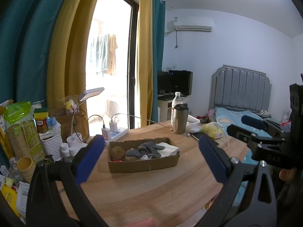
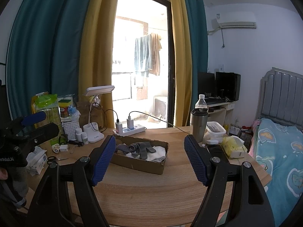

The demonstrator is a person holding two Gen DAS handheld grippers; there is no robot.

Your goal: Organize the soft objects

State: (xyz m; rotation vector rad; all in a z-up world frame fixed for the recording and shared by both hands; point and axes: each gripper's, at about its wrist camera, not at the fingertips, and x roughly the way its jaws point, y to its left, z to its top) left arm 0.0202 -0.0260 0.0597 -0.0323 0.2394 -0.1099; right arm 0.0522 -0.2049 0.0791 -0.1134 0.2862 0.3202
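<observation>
Daylight pours through the tall glass balcony door [image 2: 142, 60], flanked by mustard-yellow and teal curtains [image 2: 56, 56]. Right of that door: white wall-mounted air conditioner [image 2: 235, 21], grey padded bed headboard [image 1: 241, 89], pale wooden worktop [image 2: 151, 189] in front.

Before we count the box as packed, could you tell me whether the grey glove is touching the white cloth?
Touching: in the right wrist view the glove lies directly on the cloth.

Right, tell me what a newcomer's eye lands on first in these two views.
First, the open cardboard box at the middle of the wooden table, holding a grey glove, white cloth and a brown plush toy. Then the blue-padded tongs, left tongs and right tongs, both open and empty, framing the box.
</observation>
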